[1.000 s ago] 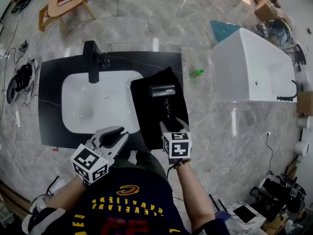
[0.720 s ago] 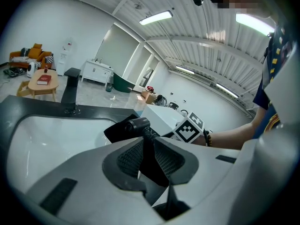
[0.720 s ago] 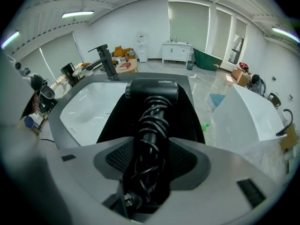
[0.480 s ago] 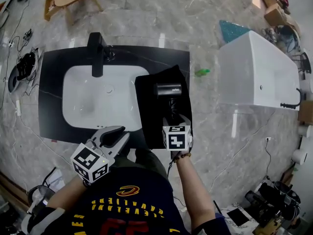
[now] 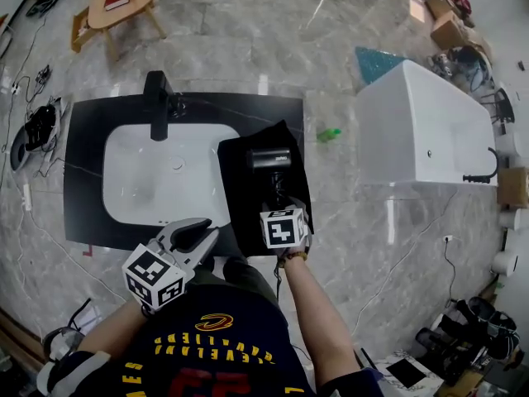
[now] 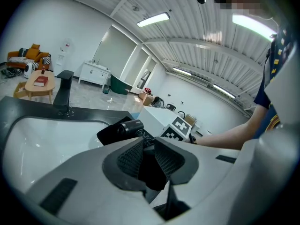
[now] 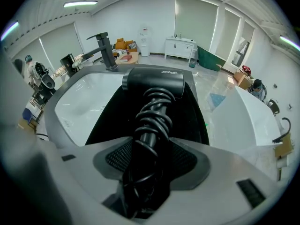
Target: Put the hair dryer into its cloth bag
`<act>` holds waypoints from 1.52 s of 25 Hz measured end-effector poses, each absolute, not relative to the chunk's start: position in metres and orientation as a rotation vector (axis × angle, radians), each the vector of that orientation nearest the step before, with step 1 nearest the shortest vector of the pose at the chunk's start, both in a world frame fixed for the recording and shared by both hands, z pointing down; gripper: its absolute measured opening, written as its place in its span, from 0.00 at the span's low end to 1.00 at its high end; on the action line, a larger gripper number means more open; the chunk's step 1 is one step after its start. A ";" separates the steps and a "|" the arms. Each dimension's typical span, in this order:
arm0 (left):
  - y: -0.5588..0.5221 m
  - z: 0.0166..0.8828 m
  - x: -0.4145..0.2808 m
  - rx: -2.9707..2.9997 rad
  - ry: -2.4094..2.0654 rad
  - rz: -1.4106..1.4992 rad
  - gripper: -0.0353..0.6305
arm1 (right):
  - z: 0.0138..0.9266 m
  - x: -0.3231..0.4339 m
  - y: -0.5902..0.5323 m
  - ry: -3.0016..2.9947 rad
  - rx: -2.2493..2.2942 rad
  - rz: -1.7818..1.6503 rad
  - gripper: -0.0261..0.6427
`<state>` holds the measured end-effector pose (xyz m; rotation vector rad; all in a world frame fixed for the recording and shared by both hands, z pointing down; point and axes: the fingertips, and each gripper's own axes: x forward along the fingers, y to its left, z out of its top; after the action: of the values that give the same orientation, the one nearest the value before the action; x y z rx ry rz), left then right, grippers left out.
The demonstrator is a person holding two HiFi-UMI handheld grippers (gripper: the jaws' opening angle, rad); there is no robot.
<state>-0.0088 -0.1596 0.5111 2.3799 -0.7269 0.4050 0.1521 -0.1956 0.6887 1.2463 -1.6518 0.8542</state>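
Observation:
A black hair dryer [image 5: 269, 157] lies on its black cloth bag [image 5: 240, 190], which is spread flat on the dark counter [image 5: 83, 155] to the right of the basin. The dryer's cord is coiled round its handle. My right gripper [image 5: 279, 207] is shut on that cord-wrapped handle; in the right gripper view the handle [image 7: 151, 125] runs between the pads up to the dryer head [image 7: 154, 81]. My left gripper [image 5: 207, 234] hovers at the counter's front edge, left of the bag, slightly open and holding nothing. The left gripper view shows the dryer [image 6: 129, 125] beyond the left gripper [image 6: 149, 146].
A white basin [image 5: 124, 151] with a black faucet [image 5: 155, 102] fills the counter's left part. A white bathtub [image 5: 421, 122] stands to the right across a strip of marble floor. A small green object [image 5: 329, 133] lies on the floor between them.
My right gripper has slid forward along the handle, closer to the dryer head. The left gripper has stayed near the counter's front edge.

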 end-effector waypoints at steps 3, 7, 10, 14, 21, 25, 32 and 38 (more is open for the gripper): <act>-0.156 0.501 -0.006 2.405 -0.717 0.400 0.16 | 0.684 0.152 -0.192 -1.636 1.237 0.866 0.36; -0.152 0.488 -0.009 2.439 -0.724 0.401 0.16 | 0.669 0.149 -0.193 -1.663 1.250 0.873 0.36; -0.148 0.486 -0.015 2.439 -0.738 0.405 0.16 | 0.655 0.143 -0.195 -1.701 1.298 0.885 0.36; -0.143 0.489 -0.019 2.434 -0.735 0.408 0.16 | 0.642 0.148 -0.199 -1.699 1.344 0.850 0.36; -0.134 0.492 -0.016 2.452 -0.691 0.432 0.16 | 0.631 0.147 -0.186 -1.751 1.422 0.904 0.36; -0.132 0.499 -0.009 2.460 -0.649 0.461 0.16 | 0.612 0.152 -0.173 -1.808 1.486 0.926 0.35; -0.131 0.518 0.016 2.523 -0.541 0.549 0.16 | 0.591 0.169 -0.138 -1.886 1.531 0.928 0.35; -0.118 0.552 0.045 2.600 -0.380 0.718 0.16 | 0.582 0.191 -0.102 -1.936 1.601 0.973 0.35</act>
<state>0.0453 -0.1181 0.5522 2.6003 -0.3802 0.7180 0.1911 -0.1020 0.5824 1.6014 -1.9365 0.9728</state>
